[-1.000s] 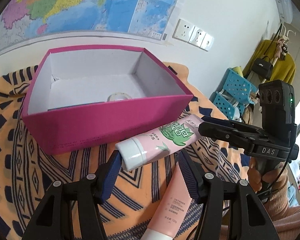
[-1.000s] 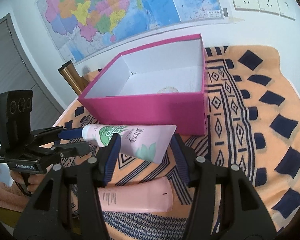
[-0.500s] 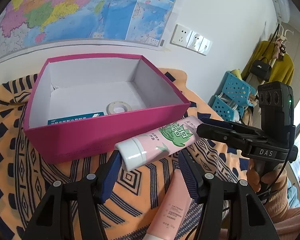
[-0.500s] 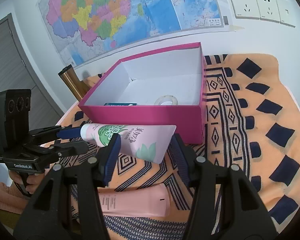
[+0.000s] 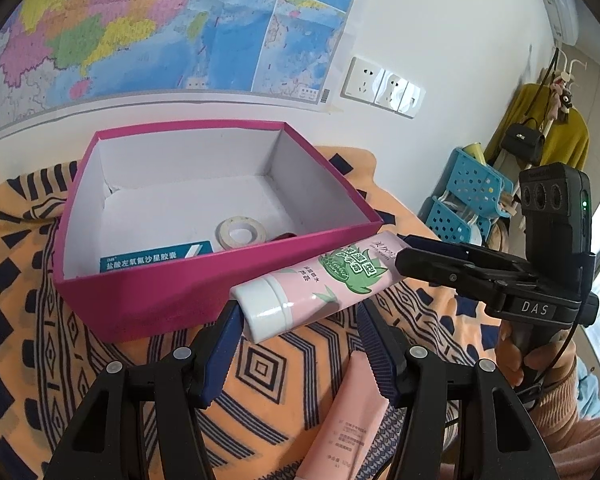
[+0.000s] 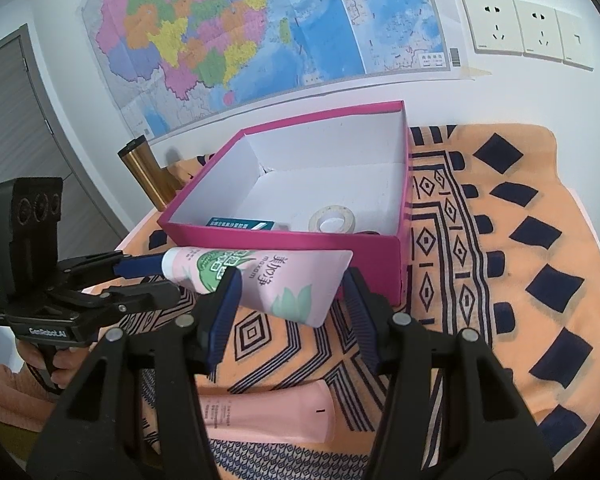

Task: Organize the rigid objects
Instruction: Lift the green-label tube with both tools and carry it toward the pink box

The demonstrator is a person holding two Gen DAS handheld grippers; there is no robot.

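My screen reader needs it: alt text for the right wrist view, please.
Both grippers, right gripper and left gripper, hold a pink tube in the air before an open magenta box with tape inside. Another pink tube lies on the patterned cloth.

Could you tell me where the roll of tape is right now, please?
The roll of tape lies flat on the floor of the pink box, near its front wall, just right of the teal medicine carton in both wrist views.

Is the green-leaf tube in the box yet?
No. The green-leaf tube is held outside the pink box, before its near wall, between both grippers.
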